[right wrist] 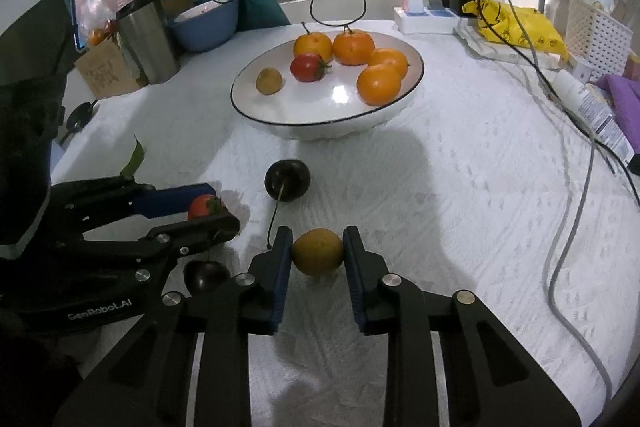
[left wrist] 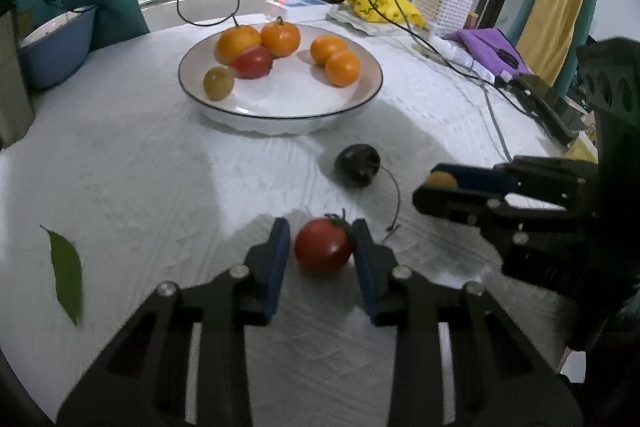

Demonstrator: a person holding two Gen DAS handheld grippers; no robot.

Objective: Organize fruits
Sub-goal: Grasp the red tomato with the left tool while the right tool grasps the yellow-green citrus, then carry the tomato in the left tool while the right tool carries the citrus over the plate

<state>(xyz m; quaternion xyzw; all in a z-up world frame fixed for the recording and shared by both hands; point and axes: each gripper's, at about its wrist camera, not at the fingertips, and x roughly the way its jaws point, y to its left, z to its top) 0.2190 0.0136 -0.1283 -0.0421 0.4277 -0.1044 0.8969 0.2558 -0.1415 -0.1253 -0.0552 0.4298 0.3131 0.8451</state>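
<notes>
Near the bowl [left wrist: 280, 115], left tongs [left wrist: 322, 247] bracket a tomato [left wrist: 324, 245], jaws barely touching. Right tongs [right wrist: 317, 253] pinch a yellow fruit [right wrist: 317, 251]. Both look light, soft and round: hold at the widest part, gently.

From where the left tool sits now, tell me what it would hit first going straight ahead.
The left tool already brackets a red tomato, so that comes first. Past it, the dark cherry lies slightly right of the line, then the white bowl; depth between them is hard to judge.
</notes>
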